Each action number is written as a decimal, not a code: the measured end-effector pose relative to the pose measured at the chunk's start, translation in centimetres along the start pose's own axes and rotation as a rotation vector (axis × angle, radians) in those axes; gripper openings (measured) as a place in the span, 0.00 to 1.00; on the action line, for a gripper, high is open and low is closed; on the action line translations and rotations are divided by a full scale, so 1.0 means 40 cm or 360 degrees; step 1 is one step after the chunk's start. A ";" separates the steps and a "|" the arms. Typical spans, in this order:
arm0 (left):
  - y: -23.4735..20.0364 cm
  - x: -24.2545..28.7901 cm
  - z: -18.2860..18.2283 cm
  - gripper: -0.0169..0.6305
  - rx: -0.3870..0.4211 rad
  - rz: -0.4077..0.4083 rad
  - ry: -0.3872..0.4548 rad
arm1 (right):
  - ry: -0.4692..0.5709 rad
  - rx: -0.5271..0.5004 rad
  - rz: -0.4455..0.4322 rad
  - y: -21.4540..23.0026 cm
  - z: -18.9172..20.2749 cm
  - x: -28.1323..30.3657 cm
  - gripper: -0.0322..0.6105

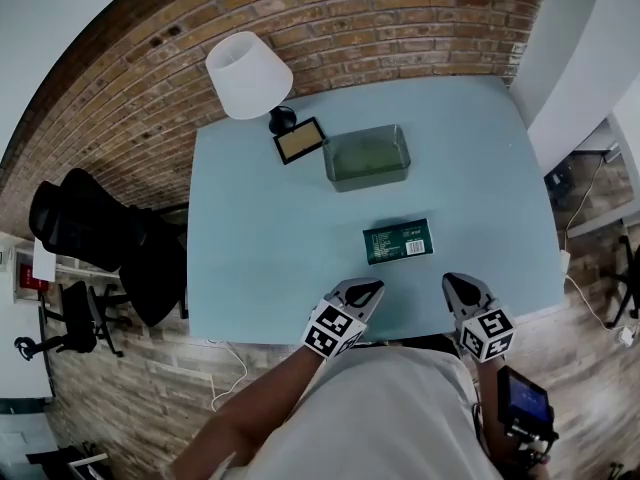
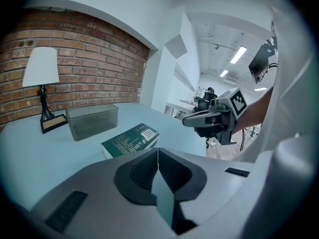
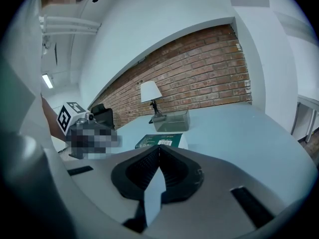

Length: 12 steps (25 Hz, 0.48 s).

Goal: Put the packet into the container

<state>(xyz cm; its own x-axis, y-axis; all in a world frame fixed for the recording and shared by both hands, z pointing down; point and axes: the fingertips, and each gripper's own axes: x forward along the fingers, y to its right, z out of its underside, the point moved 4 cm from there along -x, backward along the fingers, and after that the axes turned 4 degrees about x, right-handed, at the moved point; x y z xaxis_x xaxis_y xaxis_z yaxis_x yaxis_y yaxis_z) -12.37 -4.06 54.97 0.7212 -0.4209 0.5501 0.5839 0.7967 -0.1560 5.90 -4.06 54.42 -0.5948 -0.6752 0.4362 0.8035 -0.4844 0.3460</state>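
A dark green packet [image 1: 398,240] lies flat on the pale blue table [image 1: 250,258], a little in front of a clear rectangular container [image 1: 367,156] that stands empty near the back. My left gripper [image 1: 372,288] hovers at the table's near edge, left of and nearer than the packet, jaws shut with nothing between them. My right gripper [image 1: 453,283] sits at the near edge to the packet's right, jaws shut and empty. The left gripper view shows the packet [image 2: 130,139] just beyond the shut jaws and the container [image 2: 92,119] behind it. The right gripper view shows the packet [image 3: 160,140] and container [image 3: 171,121].
A white-shaded lamp [image 1: 249,75] and a small framed board [image 1: 299,140] stand at the table's back left beside the container. A brick wall [image 1: 330,8] runs behind the table. Black office chairs [image 1: 95,233] stand off the table's left side.
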 end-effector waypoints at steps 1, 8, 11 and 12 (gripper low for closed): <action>0.001 0.005 -0.004 0.04 0.0004 -0.0008 -0.0010 | -0.0006 0.0003 -0.0011 0.007 -0.001 0.002 0.07; 0.003 0.059 -0.036 0.04 0.0071 -0.0077 -0.0096 | -0.0035 0.0023 -0.0106 0.063 -0.001 0.010 0.07; 0.000 0.081 -0.048 0.04 0.0110 -0.0099 -0.0143 | -0.0039 0.0053 -0.0127 0.092 0.003 0.009 0.07; -0.002 0.089 -0.051 0.04 0.0144 -0.0107 -0.0171 | -0.0038 0.0060 -0.0132 0.102 0.002 0.010 0.07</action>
<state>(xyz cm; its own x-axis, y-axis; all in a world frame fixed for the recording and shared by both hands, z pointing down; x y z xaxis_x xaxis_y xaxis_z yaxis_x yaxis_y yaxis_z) -9.11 -6.51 55.26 0.6345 -0.4298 0.6424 0.5902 0.8060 -0.0438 8.93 -6.26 56.05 -0.6601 -0.6199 0.4243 0.7503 -0.5166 0.4125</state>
